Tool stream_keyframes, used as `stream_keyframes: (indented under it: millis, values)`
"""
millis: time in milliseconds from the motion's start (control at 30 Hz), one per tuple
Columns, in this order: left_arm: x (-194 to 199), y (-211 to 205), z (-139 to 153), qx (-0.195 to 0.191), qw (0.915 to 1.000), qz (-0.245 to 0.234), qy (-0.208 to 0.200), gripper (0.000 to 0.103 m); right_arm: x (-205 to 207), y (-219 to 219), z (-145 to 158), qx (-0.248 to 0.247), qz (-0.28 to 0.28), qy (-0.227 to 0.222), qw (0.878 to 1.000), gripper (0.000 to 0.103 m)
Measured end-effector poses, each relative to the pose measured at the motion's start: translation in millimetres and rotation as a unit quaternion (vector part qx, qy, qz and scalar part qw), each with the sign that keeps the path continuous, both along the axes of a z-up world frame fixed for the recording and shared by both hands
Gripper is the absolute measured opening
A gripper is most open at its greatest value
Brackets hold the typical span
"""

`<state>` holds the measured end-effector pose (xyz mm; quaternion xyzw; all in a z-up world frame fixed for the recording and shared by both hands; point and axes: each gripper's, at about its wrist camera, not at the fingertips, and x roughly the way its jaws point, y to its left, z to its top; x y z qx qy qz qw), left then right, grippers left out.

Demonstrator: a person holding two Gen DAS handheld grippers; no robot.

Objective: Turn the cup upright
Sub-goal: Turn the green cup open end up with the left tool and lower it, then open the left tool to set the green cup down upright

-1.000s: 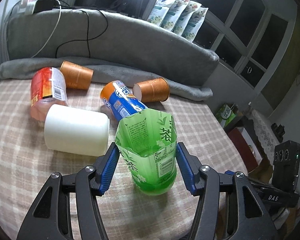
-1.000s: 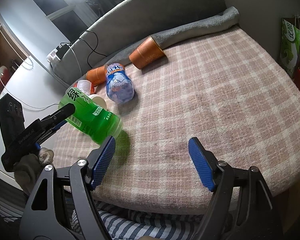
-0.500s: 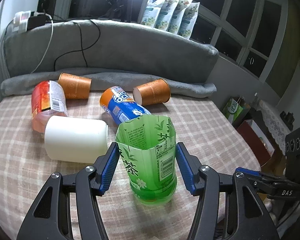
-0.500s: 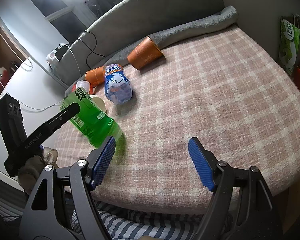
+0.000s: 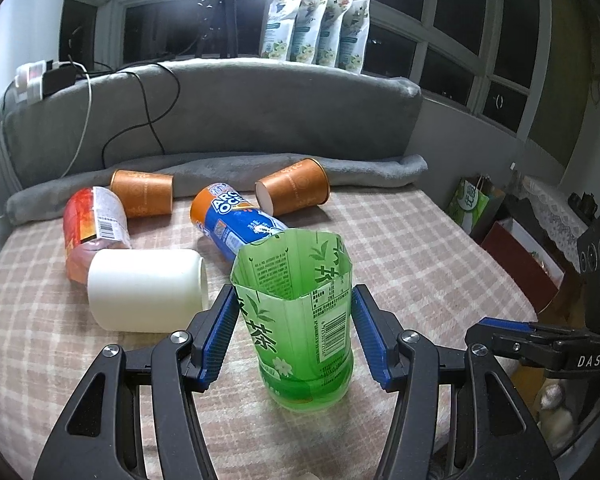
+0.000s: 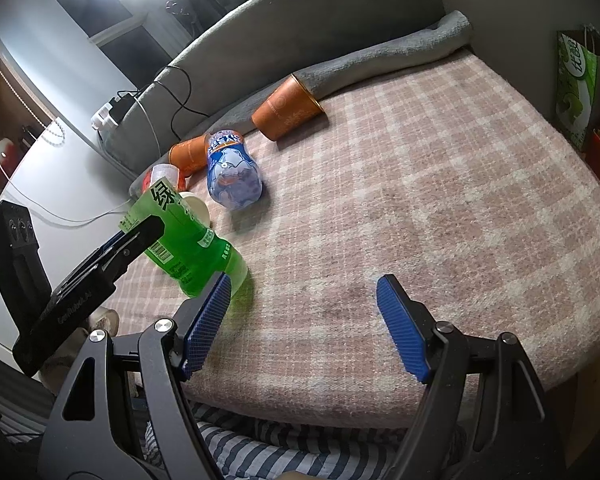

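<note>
A green cup (image 5: 300, 320), cut from a tea bottle, stands upright with its open end up and its base on the checked blanket (image 5: 420, 272). My left gripper (image 5: 294, 292) is shut on it, its blue pads pressing the cup's two sides near the rim. From the right wrist view the green cup (image 6: 192, 252) sits near the blanket's front left edge, with a left finger (image 6: 136, 240) across it. My right gripper (image 6: 302, 284) hangs open and empty over the blanket's front edge, just right of the cup.
Lying on their sides behind the green cup are a white cup (image 5: 144, 288), a blue-labelled bottle cup (image 5: 236, 224), a red-labelled one (image 5: 94, 228) and two orange paper cups (image 5: 142, 198) (image 5: 294, 192). A grey rolled blanket (image 5: 220, 168) and backrest bound the far side.
The green cup has swung from tilted to upright in my left gripper and come down onto the blanket. The right gripper has stayed open and still.
</note>
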<state>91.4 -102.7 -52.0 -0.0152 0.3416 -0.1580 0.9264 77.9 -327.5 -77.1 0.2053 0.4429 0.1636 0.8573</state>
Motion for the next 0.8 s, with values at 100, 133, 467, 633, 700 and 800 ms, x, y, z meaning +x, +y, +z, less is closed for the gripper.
stream_keyframes:
  millis: [100, 133, 467, 633, 700, 800]
  values:
    - [-3.2, -3.1, 0.0, 0.006, 1.0000, -0.001, -0.004, 0.057, 0.3, -0.4, 0.2, 0.001, 0.001, 0.000, 1.000, 0.078]
    - [-4.6, -3.8, 0.1, 0.007, 1.0000, -0.003, -0.005, 0.057, 0.4, -0.6, 0.0, 0.001, 0.001, 0.000, 1.000, 0.078]
    - [-18.1, -15.8, -3.6, 0.015, 0.9996, -0.024, -0.005, 0.057, -0.9, -3.8, 0.9, 0.003, -0.001, -0.001, 1.000, 0.078]
    - [-17.2, -16.2, -4.4, 0.006, 0.9995, -0.030, 0.006, 0.064, -3.1, -6.0, 2.7, 0.005, -0.001, -0.003, 1.000, 0.078]
    - [-18.1, -16.4, -4.2, 0.006, 0.9996, -0.028, 0.005, 0.067, -4.0, -6.4, 3.8, 0.006, -0.001, -0.005, 1.000, 0.078]
    - [-19.0, -16.4, -4.0, 0.005, 0.9995, -0.029, 0.006, 0.071, -6.4, -6.6, 5.6, 0.006, -0.001, -0.009, 1.000, 0.078]
